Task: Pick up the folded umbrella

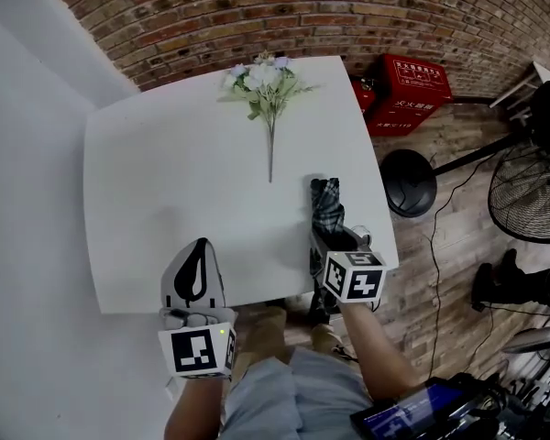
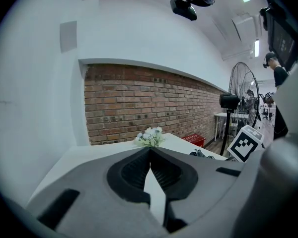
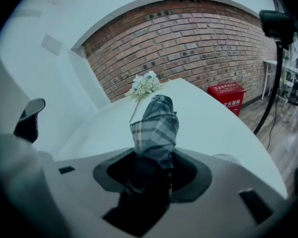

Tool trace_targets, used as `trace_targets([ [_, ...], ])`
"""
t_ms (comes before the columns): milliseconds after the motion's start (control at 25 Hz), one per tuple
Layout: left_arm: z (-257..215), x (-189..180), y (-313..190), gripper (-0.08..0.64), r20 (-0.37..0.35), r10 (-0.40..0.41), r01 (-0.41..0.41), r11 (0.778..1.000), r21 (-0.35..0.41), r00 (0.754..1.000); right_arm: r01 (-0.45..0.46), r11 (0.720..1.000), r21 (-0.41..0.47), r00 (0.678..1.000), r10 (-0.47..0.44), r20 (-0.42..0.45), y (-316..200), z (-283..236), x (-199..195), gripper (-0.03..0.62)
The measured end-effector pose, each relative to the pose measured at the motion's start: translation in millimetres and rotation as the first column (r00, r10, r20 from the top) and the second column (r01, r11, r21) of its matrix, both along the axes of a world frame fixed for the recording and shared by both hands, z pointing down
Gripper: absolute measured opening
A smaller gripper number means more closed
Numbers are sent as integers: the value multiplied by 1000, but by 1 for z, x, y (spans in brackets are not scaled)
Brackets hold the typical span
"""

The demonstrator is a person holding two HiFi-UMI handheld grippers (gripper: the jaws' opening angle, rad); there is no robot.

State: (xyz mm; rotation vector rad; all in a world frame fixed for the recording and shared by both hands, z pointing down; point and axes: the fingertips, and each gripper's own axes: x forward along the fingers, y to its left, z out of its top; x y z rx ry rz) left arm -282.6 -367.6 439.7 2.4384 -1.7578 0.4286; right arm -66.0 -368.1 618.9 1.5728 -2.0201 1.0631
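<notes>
The folded umbrella (image 1: 326,204), in dark plaid cloth, lies lengthwise near the right edge of the white table (image 1: 165,154). My right gripper (image 1: 335,241) is shut on its near end. In the right gripper view the umbrella (image 3: 156,123) fills the gap between the jaws of my right gripper (image 3: 151,155) and sticks out ahead over the tabletop. I cannot tell whether it is off the surface. My left gripper (image 1: 199,246) hovers over the table's front edge, jaws shut and empty. In its own view the tips of my left gripper (image 2: 150,150) meet.
A bunch of artificial flowers (image 1: 266,81) lies at the far side of the table, its stem pointing toward me. Red boxes (image 1: 408,90) stand against the brick wall. A round black stand base (image 1: 408,181) and a floor fan (image 1: 532,191) are on the floor at the right.
</notes>
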Motion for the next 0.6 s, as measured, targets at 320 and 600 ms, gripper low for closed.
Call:
trace_targets([
  [320,-7,9,5,6,8,7,-7,1000,11,1000,0,999,50,1000,0,-1,-2,-13,6,196],
  [600,-16,19,9,6,10,11,-11,999,30,1000,17,994,111,1000,-15,-18,-4,-33,11,198],
])
